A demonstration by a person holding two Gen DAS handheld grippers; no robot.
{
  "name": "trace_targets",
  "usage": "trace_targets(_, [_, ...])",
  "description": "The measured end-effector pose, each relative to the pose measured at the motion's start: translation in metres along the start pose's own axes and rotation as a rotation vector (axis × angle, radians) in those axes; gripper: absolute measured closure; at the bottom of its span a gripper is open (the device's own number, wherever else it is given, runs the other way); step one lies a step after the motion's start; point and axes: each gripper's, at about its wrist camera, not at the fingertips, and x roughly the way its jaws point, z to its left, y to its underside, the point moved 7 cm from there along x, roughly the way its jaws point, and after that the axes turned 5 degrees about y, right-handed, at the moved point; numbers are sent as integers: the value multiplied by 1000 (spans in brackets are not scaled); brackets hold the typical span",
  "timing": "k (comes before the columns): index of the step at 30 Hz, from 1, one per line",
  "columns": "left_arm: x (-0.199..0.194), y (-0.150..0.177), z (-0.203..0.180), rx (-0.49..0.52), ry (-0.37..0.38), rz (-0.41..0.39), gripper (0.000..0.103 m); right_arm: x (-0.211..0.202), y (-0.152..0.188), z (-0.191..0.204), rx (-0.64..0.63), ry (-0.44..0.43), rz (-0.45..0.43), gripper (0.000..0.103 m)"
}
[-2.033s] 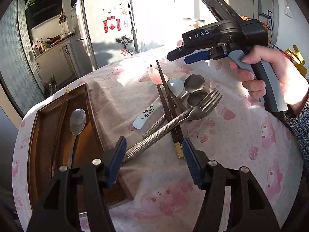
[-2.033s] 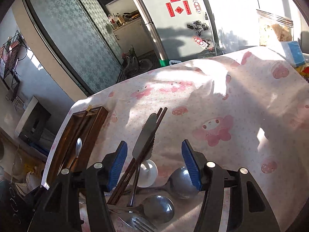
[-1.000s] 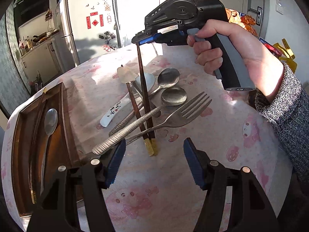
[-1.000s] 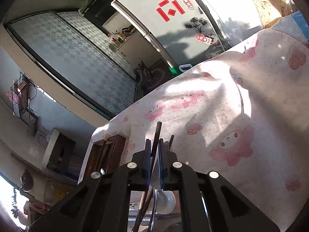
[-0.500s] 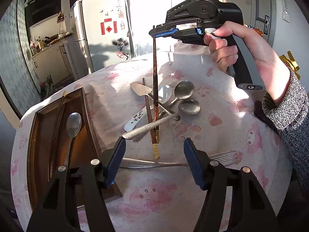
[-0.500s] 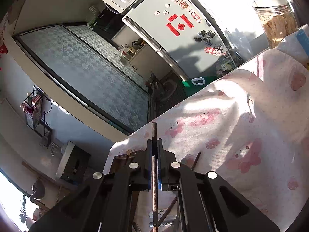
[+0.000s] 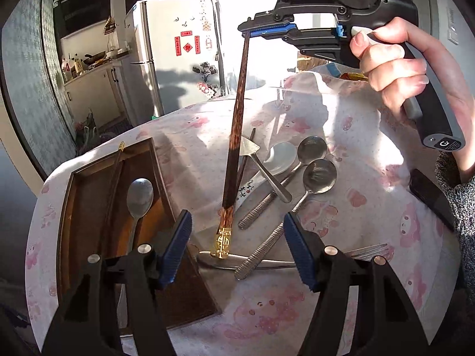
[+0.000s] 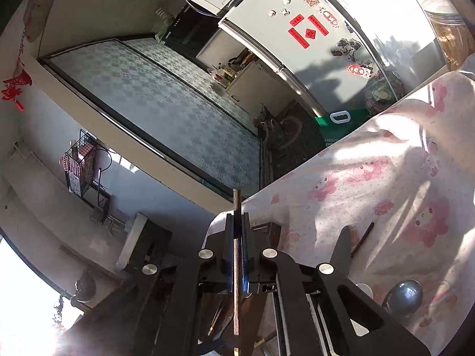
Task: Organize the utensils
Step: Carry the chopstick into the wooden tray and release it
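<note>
Utensils lie on a round surface (image 7: 371,305) covered by a white cloth with pink cartoon figures. At the left sits a dark wooden tray (image 7: 74,207) that holds one metal spoon (image 7: 139,198) and a thin chopstick along its left wall. Right of the tray lie two round metal spoons (image 7: 319,175), a white ceramic spoon (image 7: 276,157), a knife (image 7: 261,166) and another dark chopstick (image 7: 245,157), crossing each other. A fork (image 7: 297,261) lies near the front edge. Behind the surface stand a silver fridge (image 7: 175,50) with red stickers and a kitchen counter at the far left.

The cloth hangs over the round edge at left and far sides. Some bare cloth shows at the near right.

The right hand-held gripper (image 7: 248,29) is raised above the surface, its fingers pressed together on the thin end of a dark brown chopstick (image 7: 236,136). This chopstick hangs down steeply and its gold end is over the fork handle; I cannot tell if it touches. The left hand-held gripper (image 7: 237,249) stays wide apart, low near the tray's right edge, holding nothing.
</note>
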Motion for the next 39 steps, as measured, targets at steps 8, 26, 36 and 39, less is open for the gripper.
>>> trace_targets(8, [-1,6,7,-28,21,11,93,3,5,-4,-18,46,18,98])
trace_targets(26, [-30,47,108,-174,-165,35,90,121,44,40,-123,95,154,95])
trace_targets(36, [-25,73,129,-200,-190,76,90,172,72,27,-127,150,229,93])
trace_targets(39, [-29,75,125,-193,-189,73,89,183,83,26,-110,140,268,92])
